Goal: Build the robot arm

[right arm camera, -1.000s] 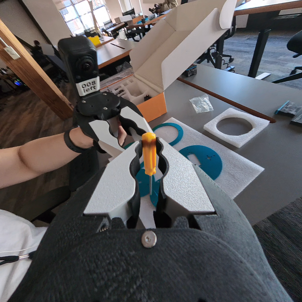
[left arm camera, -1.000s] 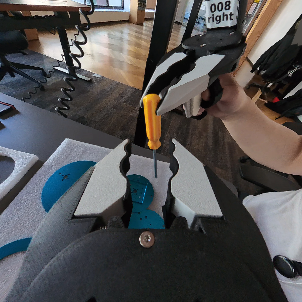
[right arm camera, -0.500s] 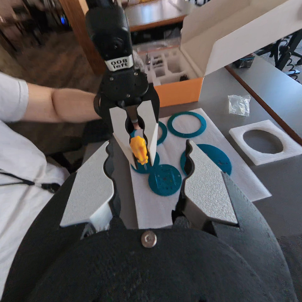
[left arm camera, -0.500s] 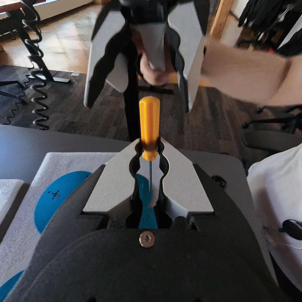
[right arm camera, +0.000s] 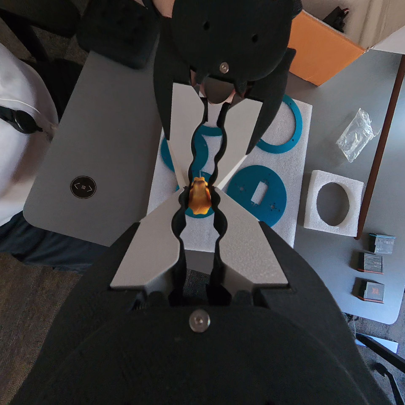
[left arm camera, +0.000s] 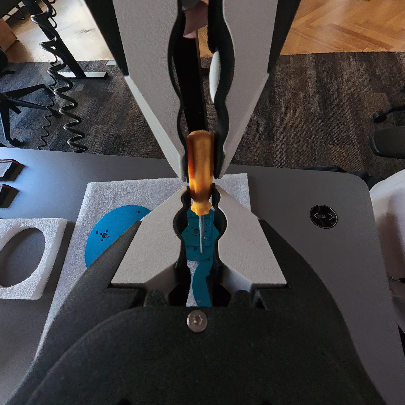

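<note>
Above the foam sheet [left arm camera: 131,192], both grippers clamp the orange screwdriver [left arm camera: 199,175].

Opposed close wrist views; right steeper; shared screwdriver [left arm camera: 199,173], foam sheet [right arm camera: 282,166]

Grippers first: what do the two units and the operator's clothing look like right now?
Both match: the left gripper and right gripper have pale grey wedge fingers with wavy black inner pads, on rough black bodies with one silver screw. No cables show. The person wears a white top with a black clip-like item on it.
</note>
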`<state>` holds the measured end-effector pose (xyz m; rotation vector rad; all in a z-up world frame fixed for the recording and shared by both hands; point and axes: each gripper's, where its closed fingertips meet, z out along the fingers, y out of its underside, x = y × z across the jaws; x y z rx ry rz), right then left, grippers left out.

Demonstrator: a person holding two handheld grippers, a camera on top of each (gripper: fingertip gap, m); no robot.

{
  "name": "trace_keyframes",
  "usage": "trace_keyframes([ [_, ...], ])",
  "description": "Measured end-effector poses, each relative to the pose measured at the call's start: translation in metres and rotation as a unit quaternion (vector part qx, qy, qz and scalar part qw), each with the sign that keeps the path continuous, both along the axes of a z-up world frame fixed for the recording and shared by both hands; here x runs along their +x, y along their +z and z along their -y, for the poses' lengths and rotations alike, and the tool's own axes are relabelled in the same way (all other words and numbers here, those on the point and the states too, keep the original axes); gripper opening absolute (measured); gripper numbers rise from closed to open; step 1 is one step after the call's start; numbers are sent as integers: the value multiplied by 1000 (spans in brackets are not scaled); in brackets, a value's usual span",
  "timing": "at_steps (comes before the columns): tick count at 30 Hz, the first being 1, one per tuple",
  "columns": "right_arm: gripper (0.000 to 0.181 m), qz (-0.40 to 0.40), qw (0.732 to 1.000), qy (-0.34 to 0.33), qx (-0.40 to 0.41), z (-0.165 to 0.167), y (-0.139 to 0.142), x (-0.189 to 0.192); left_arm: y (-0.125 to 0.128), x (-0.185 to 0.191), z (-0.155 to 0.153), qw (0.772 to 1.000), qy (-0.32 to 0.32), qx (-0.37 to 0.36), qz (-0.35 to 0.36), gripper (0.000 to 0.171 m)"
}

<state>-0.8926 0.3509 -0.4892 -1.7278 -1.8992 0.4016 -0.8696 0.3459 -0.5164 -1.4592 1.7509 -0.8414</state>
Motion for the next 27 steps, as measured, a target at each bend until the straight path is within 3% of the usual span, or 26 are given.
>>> trace_keyframes([
  [3, 23, 15, 1000, -18, -4, -4, -2, 3, 1, 1, 0, 1000, -4, -12, 16, 17],
  [14, 17, 20, 1000, -14, -15, -4, 0, 2, 8, 3, -2, 998, -8, -14, 62, 16],
  [16, 17, 48, 999, -17, -12, -4, 1, 11, 6, -2, -8, 998, 9, -15, 64, 44],
  [19, 17, 84, 996, -36, 6, -12, 1, 31, -19, -14, -12, 999, 21, -39, 19, 48],
  [23, 18, 96, 995, -38, -9, -13, -12, 39, -64, -15, -15, 997, 16, -4, -70, 58],
  [27, 18, 81, 996, -37, -13, -14, -16, 34, -72, -12, -13, 997, 6, 4, -75, 45],
])
